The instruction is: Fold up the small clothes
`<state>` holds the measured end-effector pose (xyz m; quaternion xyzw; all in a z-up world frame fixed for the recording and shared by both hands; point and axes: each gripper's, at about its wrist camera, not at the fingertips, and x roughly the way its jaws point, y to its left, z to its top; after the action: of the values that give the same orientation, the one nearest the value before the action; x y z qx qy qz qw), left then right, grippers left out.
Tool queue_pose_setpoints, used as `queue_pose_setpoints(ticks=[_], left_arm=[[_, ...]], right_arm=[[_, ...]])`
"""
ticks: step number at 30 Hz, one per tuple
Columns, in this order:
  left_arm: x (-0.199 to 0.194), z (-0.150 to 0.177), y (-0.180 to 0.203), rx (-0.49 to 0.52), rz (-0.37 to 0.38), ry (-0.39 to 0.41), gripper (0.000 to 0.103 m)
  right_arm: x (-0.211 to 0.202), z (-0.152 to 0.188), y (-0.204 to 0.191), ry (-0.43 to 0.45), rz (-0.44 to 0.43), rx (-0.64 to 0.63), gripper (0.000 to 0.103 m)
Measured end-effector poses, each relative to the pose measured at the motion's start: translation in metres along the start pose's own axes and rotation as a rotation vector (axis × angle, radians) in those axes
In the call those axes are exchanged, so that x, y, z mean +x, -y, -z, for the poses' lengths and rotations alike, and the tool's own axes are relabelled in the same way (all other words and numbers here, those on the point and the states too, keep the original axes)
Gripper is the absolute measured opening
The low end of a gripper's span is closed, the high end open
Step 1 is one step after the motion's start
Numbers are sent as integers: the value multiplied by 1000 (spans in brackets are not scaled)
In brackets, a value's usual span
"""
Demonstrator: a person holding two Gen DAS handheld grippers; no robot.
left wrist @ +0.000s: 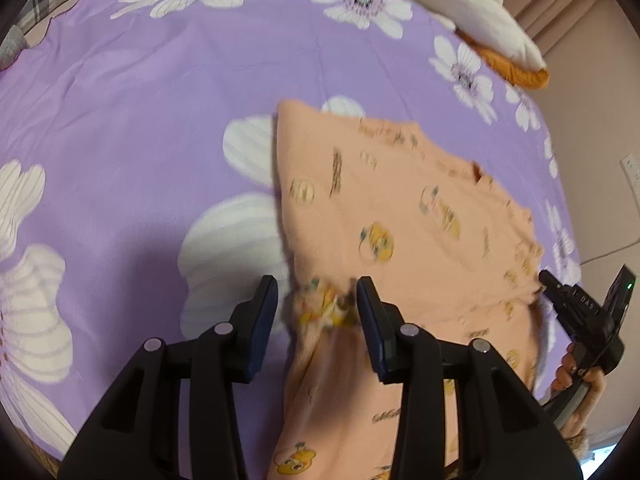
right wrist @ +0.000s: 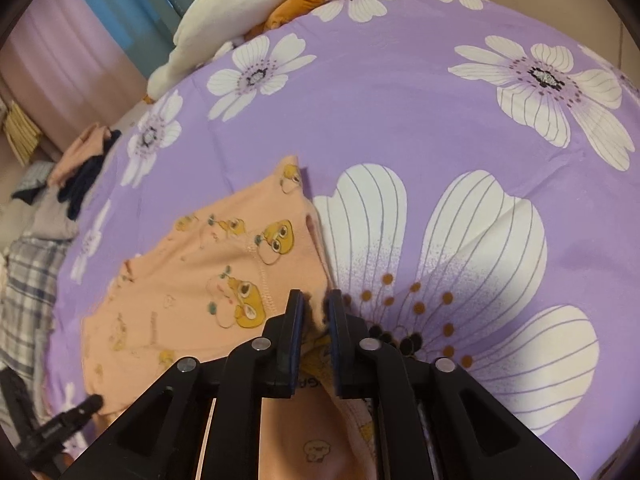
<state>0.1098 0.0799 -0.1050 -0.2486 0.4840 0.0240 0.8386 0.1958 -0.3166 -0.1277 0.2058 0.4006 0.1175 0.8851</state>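
your left gripper [left wrist: 316,300] has its fingers partly apart, with a bunched fold of the small peach cotton garment printed with yellow cartoon chicks [left wrist: 400,216] between them; the cloth touches the right-hand finger [left wrist: 370,312], but a gap shows by the other, so you cannot tell whether it is truly pinched. your right gripper [right wrist: 315,312] has its fingers close together, clamped on the garment's edge [right wrist: 224,264], which bulges between the pads. no earlier view shows how they got there. the garment lies spread over the purple bedsheet with large white flowers [left wrist: 160,120], reaching from the near edge of the bed toward its middle. a cream and orange plush toy [left wrist: 480,20] rests at the far edge. a heap of dark and checked clothes [right wrist: 48,200] sits beyond the bed's left edge in the right wrist view.
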Motion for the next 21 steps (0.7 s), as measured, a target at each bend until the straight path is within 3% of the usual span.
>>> queue_pose_setpoints(ticks=[2,9,10,13,16,21], left_arm=[[2,-11,-1,0,-10,10,40],[27,-39,-6,-14,0,-11,40],[30,-41,-6,-18,-1,-14,39],[32,-43,-5,-6,-15,-2,37],[34,-43,-5,2,-25,-1,38],[35,-42,-5,2,-34,5,38]], right_arm=[[-5,-7,0,27,1,-6,47],[26,-26,-6,-36,-38,-22,49],[30,-27,-7,-40,-26,-27,46],[34,-31,-13,-29,-8,-65,11],[20,-35,-18,38,-19,-99,8],[24,-43,-17,54,-3,-99,5]])
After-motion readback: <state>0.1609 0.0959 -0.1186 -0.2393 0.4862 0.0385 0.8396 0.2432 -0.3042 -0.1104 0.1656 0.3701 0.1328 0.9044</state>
